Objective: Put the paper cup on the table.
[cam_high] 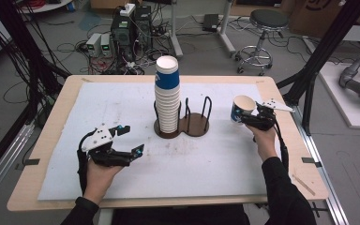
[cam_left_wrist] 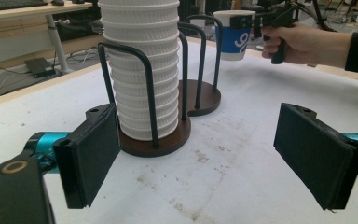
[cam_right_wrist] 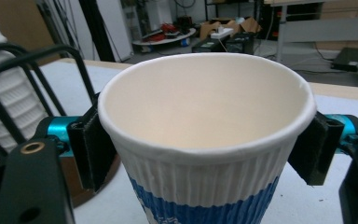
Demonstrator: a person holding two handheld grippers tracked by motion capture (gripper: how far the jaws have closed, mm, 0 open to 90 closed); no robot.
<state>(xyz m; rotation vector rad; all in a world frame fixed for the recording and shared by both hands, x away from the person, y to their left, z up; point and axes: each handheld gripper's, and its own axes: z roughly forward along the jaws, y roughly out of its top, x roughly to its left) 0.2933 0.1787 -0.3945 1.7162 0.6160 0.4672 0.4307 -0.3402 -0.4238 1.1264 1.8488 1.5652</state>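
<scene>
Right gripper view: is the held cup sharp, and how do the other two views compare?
Right gripper view: paper cup fairly sharp, background soft. Left gripper view: pads crisp, stack of cups bright, slightly washed out. High view: evenly lit, soft, low-detail.

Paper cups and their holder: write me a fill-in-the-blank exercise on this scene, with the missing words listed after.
1. The right gripper is shut on a single paper ____.
2. The tall stack of cups stands in the holder's ____ ring, seen from the high view.
3. The cup holder has ____ round bases joined together.
4. The left gripper has its fingers ____, holding nothing.

Missing words: cup; left; two; open
</scene>
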